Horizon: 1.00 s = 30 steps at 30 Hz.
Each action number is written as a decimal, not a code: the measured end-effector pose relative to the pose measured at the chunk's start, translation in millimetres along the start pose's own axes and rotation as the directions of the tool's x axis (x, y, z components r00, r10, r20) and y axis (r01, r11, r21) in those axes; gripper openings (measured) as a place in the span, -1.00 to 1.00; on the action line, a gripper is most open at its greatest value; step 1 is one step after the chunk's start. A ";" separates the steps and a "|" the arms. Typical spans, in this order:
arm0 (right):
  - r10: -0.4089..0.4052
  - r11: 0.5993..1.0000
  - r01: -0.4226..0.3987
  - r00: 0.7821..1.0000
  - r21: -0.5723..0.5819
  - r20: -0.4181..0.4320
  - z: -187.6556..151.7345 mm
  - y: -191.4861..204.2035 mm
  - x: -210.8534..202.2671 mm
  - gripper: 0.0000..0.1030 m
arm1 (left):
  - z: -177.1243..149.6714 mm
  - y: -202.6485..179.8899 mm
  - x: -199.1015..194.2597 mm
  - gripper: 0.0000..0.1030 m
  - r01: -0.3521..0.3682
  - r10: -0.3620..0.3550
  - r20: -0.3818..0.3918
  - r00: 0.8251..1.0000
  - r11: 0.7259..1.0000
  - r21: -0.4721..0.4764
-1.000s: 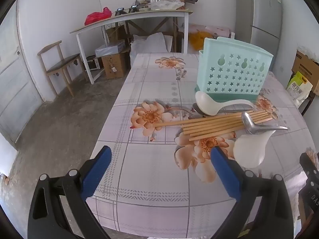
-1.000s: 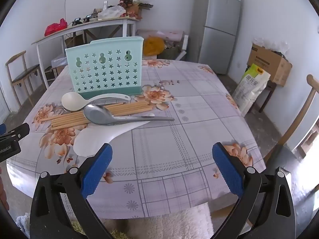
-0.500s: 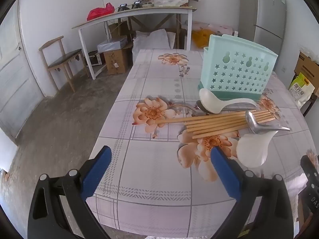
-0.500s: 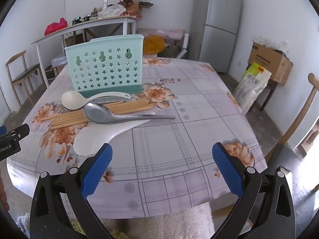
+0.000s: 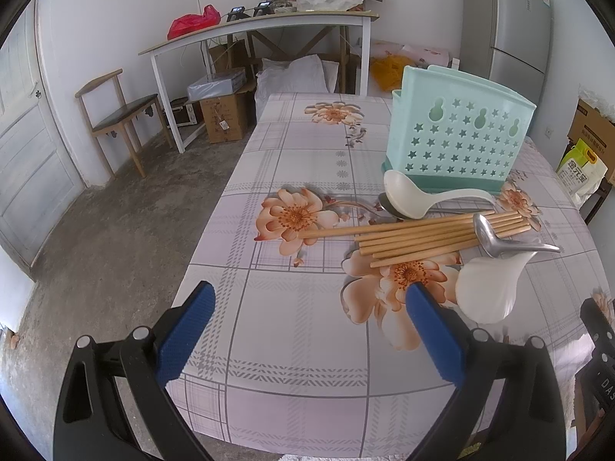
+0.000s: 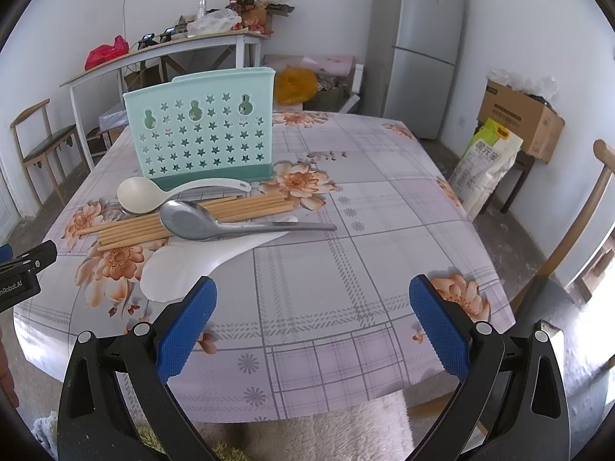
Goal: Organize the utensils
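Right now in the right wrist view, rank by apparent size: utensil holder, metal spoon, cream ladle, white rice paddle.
1. Mint utensil holder.
2. White rice paddle, nearest the camera, which flatters it.
3. Metal spoon and cream ladle: too alike to rank.

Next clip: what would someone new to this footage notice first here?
Probably the mint-green utensil holder standing upright on the floral tablecloth, its star-shaped cutouts catching the eye. Right in front of it lies a loose pile: wooden chopsticks with a metal spoon across them, a cream ladle and a white rice paddle. Both hand-held grippers, left and right, sit open and empty at the table's near edge.
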State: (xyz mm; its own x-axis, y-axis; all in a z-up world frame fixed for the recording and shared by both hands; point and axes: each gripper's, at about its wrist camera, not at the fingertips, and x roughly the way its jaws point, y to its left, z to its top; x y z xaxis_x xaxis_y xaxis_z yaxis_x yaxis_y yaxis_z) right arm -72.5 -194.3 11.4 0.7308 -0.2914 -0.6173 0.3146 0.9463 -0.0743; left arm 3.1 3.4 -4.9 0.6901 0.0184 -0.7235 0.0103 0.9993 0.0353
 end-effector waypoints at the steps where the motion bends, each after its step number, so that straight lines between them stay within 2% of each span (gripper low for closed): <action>1: 0.001 1.000 -0.001 1.000 0.000 0.000 0.0 0.0 -0.1 0.87 | -0.1 0.1 0.0 0.89 0.000 0.000 0.000 1.000 1.000 -0.001; 30: -0.001 1.000 0.001 1.000 0.001 -0.001 -0.4 1.3 -0.8 0.87 | -4.3 4.7 0.9 0.89 -0.003 0.003 -0.015 1.000 1.000 0.000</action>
State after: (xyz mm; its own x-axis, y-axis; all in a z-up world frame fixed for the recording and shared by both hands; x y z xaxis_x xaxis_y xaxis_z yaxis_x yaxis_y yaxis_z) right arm -72.9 -192.7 11.5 0.7296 -0.2924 -0.6183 0.3159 0.9459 -0.0745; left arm 0.7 8.3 -8.4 0.6791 0.0217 -0.7337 0.0087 0.9993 0.0376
